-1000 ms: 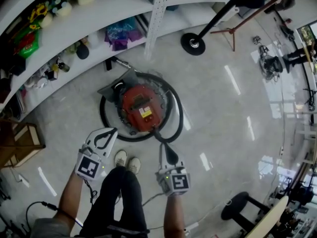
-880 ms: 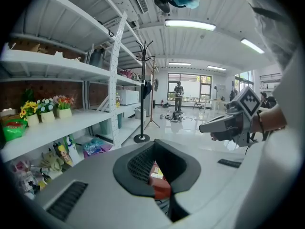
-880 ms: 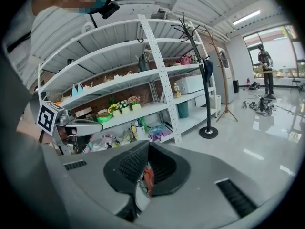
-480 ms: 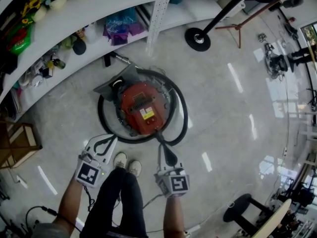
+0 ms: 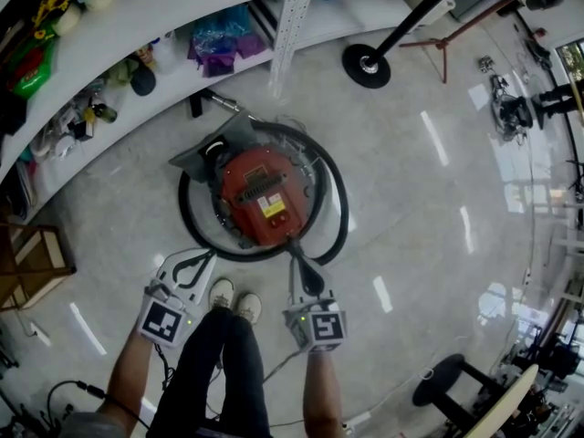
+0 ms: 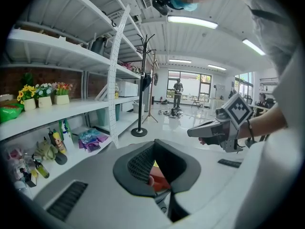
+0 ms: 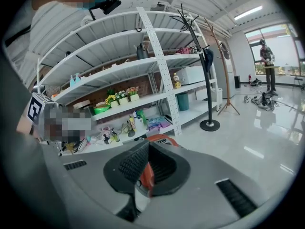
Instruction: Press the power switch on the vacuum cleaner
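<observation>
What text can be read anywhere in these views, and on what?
No text is legible in any view.
Yellow label on the red vacuum cleaner: print too small to read.
Bottles: labels too small and blurred to read.
Left cube and right cube: black-and-white square patterns only, no letters or numbers.

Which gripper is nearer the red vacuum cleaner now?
Right. The right gripper points at the near edge of the vacuum cleaner; the left gripper sits farther back, outside the hose.
</observation>
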`<state>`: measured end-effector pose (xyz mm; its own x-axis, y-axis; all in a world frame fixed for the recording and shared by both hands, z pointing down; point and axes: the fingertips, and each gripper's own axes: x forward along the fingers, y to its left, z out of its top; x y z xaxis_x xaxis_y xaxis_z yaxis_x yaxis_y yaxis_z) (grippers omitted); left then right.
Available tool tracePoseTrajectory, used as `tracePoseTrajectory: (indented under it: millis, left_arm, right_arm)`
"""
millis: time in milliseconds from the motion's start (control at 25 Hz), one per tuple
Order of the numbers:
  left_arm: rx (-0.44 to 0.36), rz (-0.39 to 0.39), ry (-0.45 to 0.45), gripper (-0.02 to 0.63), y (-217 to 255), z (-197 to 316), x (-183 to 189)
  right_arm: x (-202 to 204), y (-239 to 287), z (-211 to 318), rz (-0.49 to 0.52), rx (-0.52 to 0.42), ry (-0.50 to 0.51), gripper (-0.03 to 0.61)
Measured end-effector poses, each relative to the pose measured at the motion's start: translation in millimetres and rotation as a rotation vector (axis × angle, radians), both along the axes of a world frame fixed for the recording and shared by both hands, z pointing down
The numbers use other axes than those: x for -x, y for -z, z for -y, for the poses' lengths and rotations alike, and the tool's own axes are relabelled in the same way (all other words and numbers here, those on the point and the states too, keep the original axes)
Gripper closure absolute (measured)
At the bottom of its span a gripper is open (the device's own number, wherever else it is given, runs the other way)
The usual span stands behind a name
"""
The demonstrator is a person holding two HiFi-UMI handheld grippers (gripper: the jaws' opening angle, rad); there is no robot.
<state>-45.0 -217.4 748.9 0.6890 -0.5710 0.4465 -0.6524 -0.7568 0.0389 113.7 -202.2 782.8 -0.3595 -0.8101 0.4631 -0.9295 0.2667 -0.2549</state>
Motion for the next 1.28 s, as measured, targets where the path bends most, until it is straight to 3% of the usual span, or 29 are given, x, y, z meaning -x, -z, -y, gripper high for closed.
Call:
tracePoseTrajectory:
  millis: [680,1280]
  left_arm:
    - [0.01,0.011,0.004,0.606,-4.4,1.7,4.6]
    - [0.02,0.027,-0.01,0.606,-18.4,2.7,5.2]
  right_arm:
    - [4.2,-73.4,43.9,-0.058,0.065,0.037,0.566]
    - [3.0,-125.6,65.3,-0.042,0.114,0.021,0.566]
